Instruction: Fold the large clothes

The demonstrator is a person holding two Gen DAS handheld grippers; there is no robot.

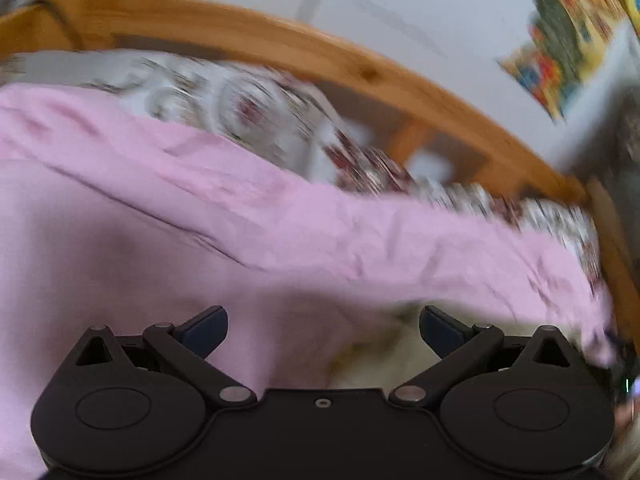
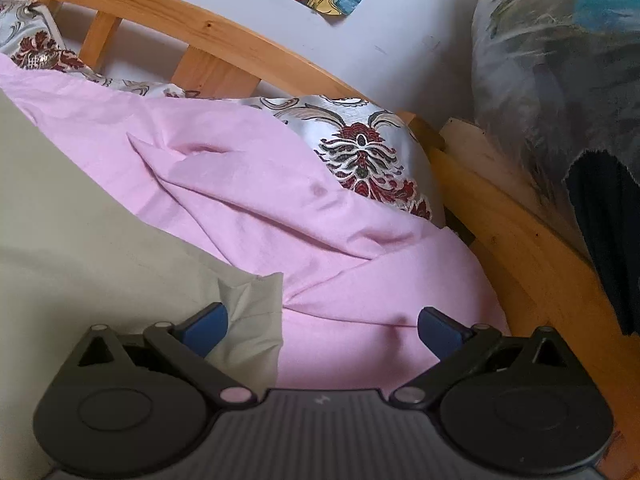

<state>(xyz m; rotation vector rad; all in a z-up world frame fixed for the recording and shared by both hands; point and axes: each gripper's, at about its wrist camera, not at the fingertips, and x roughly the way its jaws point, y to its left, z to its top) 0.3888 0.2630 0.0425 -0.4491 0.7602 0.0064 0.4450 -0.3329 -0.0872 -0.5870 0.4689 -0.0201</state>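
A: Left tongs [image 1: 323, 332] are spread as wide as they go, blue pads well apart, nothing pinched between them.

B: Same with the right tongs [image 2: 322, 332]: wide apart, gripping nothing. What's ahead of them?

A: The pink cloth [image 1: 160, 272], a big sheet-like piece. It fills the space ahead of the left tongs and off to their left, lying on the bed. It's matte, soft pink, finely crumpled, with one long dark fold line running across it.

B: From the right tongs the same pink cloth [image 2: 320, 220] lies straight ahead, bunched into broad folds and ridges. A pale beige cloth [image 2: 100, 248] lies to their left, its corner crumpled just beside the left pad.

A: By the left tongs' right pad, something cream-coloured [image 1: 384, 356] peeks out under the pink edge. Too blurred to tell what it is.

B: Beyond the pink, a patterned cushion [image 2: 364, 156], silver with dark red ornaments, sits partly tucked behind the cloth.

A: I've got that patterned fabric too, smeared by blur, beyond the pink.

B: And further ahead, the wooden bed rail [image 2: 224, 32] curves across, with the pale wall behind.
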